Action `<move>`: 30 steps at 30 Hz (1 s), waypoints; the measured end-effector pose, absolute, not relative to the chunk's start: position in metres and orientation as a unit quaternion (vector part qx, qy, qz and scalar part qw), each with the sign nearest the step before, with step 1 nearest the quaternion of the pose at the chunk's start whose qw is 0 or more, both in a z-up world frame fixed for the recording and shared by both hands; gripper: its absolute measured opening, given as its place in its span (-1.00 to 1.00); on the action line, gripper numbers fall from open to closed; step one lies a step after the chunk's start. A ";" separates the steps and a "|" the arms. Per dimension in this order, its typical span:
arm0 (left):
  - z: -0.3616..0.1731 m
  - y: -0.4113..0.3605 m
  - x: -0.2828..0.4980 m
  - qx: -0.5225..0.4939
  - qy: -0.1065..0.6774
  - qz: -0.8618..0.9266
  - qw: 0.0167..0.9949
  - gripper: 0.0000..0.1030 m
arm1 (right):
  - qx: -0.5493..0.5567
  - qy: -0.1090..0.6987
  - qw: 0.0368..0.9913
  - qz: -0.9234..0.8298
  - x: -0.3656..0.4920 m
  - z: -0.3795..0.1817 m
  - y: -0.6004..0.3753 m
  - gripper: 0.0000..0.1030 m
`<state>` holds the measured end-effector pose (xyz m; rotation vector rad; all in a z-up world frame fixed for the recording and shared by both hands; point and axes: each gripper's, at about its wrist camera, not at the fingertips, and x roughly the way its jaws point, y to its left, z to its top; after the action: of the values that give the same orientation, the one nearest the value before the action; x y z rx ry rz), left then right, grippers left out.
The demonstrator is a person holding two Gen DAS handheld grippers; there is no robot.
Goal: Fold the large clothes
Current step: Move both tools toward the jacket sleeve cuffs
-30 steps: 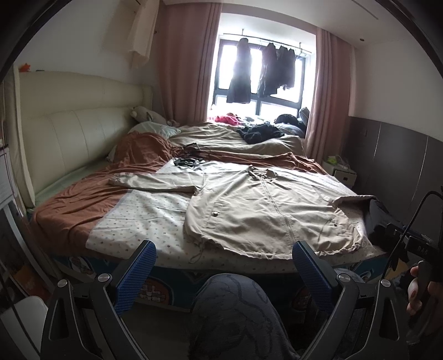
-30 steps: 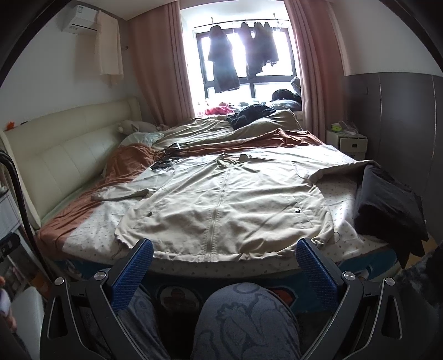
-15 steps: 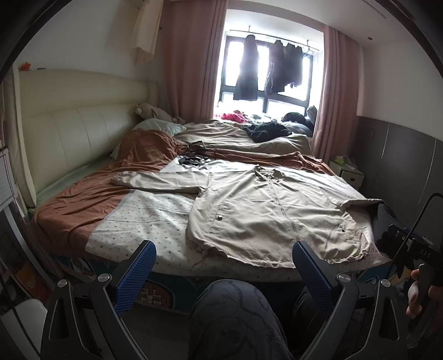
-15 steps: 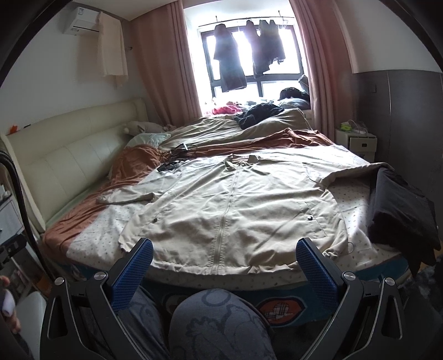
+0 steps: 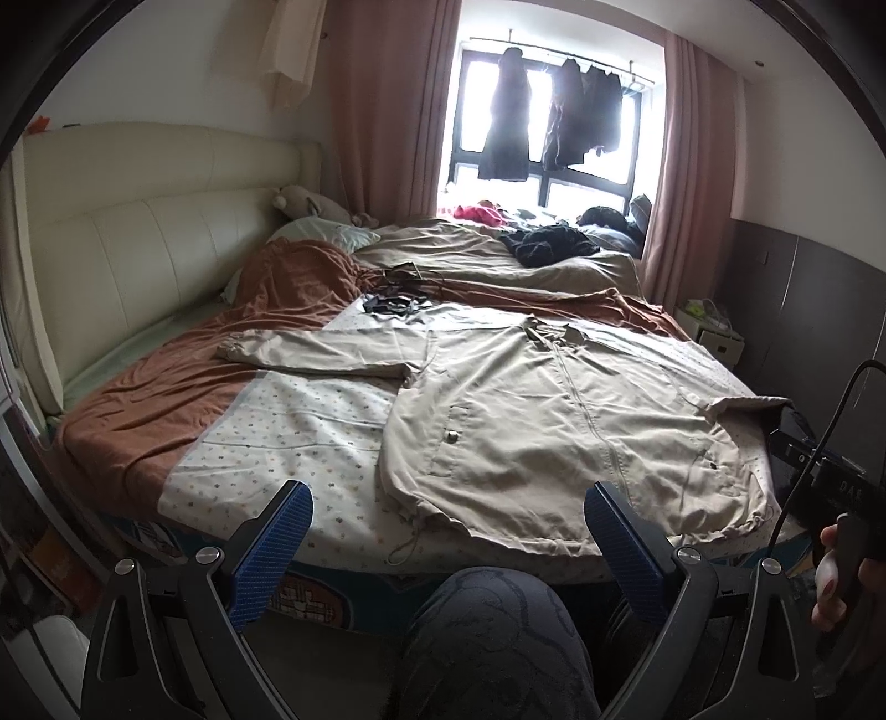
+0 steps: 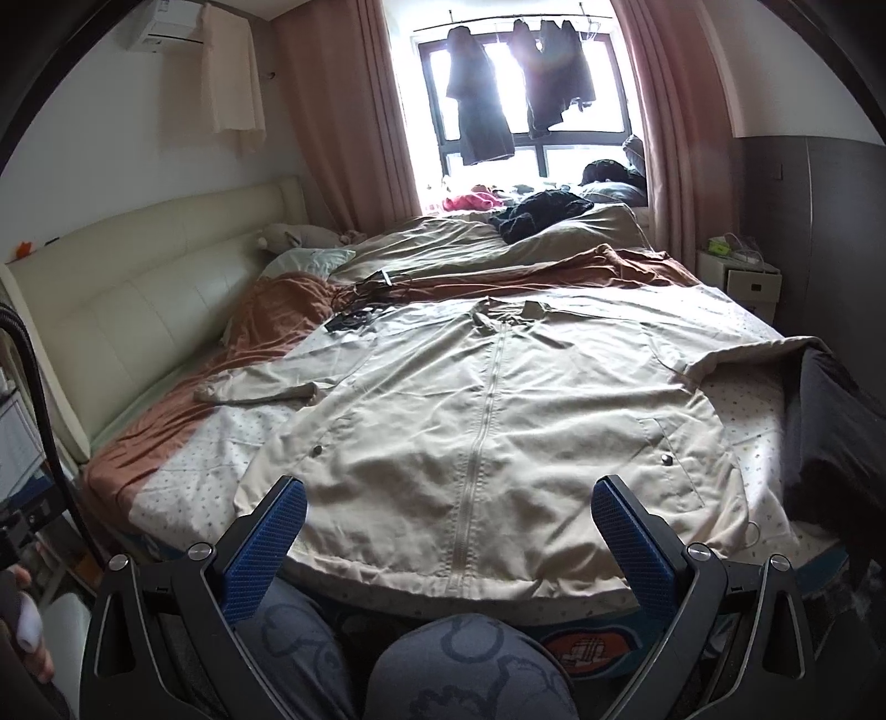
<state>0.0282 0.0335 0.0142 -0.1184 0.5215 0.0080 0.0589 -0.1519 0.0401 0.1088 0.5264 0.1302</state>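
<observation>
so, nothing folded yet: beige jacket (image 6: 482, 437) spread flat and zipped, front up, across the near end of the bed (image 5: 310, 426), collar toward the window, hem along the near edge. left tongs (image 5: 448, 531) released, blue pads wide apart, hovering short of the hem and touching nothing. right tongs (image 6: 448, 526) likewise released and empty, framing the zip just above the hem. step in hand, by the look of it: lining up for a first grasp. next move probably calls for reaching to a sleeve or a side edge, pinching one layer of thin cloth cleanly, and carrying it across the body without dragging the rest. left sleeve (image 5: 315, 354) stretched out toward the headboard over the rust-brown blanket (image 5: 166, 404); right sleeve (image 6: 758, 351) bent, running to the right edge beside a dark garment (image 6: 825, 432). left wrist view alone shows the hem's loose drawcord (image 5: 407, 545) and the hand on the other handle (image 5: 847, 570) at far right; shows little of the dark garment. right wrist view alone shows the whole front square-on, both pocket snaps, and the wall air conditioner (image 6: 166, 25). knee (image 6: 465, 670) in patterned trousers below the tongs in both.
</observation>
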 end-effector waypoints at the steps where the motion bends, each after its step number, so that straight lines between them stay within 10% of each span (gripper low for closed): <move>1: 0.013 0.034 0.032 -0.059 0.259 0.005 0.964 0.92 | 0.052 0.262 0.961 0.065 0.065 0.040 -0.150 1.00; 30: -0.029 0.114 0.220 -0.081 0.342 0.123 0.928 0.92 | 0.097 0.337 0.929 0.120 0.313 0.006 -0.069 1.00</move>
<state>0.2199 0.1143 -0.0294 -0.1660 0.7017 0.2512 0.3126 -0.0694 0.0055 0.1993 0.6897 0.2449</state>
